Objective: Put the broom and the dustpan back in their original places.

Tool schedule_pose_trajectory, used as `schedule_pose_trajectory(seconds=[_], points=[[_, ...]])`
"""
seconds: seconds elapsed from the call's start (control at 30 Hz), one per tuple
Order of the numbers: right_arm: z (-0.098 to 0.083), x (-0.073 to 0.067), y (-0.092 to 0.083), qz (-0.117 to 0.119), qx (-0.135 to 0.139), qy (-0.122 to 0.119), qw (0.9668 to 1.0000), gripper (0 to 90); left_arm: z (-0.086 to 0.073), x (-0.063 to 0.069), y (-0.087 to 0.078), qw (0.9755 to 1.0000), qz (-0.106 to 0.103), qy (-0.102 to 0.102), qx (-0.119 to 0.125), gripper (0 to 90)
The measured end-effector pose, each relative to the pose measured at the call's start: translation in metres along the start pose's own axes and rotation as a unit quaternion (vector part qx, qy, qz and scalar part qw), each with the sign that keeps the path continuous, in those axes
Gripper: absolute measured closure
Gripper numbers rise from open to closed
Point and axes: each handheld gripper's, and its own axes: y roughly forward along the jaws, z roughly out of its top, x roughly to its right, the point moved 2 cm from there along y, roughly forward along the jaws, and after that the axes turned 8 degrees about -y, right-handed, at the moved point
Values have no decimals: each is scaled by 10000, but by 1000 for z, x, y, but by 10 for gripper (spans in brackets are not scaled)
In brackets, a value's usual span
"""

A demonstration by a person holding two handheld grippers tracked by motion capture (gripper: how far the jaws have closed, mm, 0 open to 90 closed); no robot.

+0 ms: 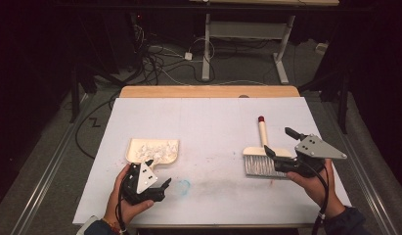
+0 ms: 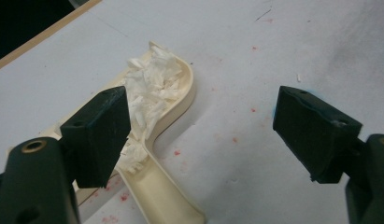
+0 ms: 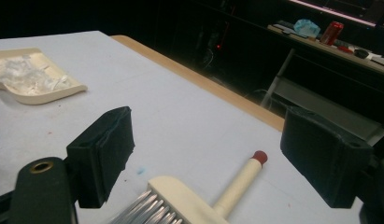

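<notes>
High view: 1 dustpan [image 1: 152, 151], 1 brush [image 1: 261, 157]; both hand-held grippers, left [image 1: 157, 187] & right [image 1: 283, 143], released.

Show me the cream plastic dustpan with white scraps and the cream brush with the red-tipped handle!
cream plastic dustpan [image 1: 135, 147], high view, bare left rim.
cream brush [image 1: 262, 134], high view, middle of handle.

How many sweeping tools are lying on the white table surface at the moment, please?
2. The cream dustpan, holding white paper scraps, lies just ahead of the left gripper. The hand brush lies between the open fingers of the right gripper.
</notes>
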Motion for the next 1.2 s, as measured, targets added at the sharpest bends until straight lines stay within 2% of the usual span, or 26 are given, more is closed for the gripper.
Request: schedule_pose_trajectory(seconds=[0.4,0.73,0.8,0.97,1.03,1.17,1.2], points=[[-13,-7,-9,96,-37,-247,9996,177,0,2,1,10000,-13,58,-36,179],[-29,-11,-17,21,10,-261,9997,181,0,2,3,9999,6,138,-62,179],[-34,-12,-19,14,5,-263,9997,181,1,2,3,9998,78,187,-81,179],[-47,-13,-21,4,-97,-222,9997,181,3,3,0,9998,83,166,37,179],[-54,-15,-23,-50,-136,-305,9994,181,3,2,0,9998,73,159,28,179],[-70,-23,-26,-23,-152,-110,9998,188,2,1,2,9998,59,175,26,177],[-74,-26,-27,-33,-157,-141,9998,188,2,1,2,9998,46,173,44,170]])
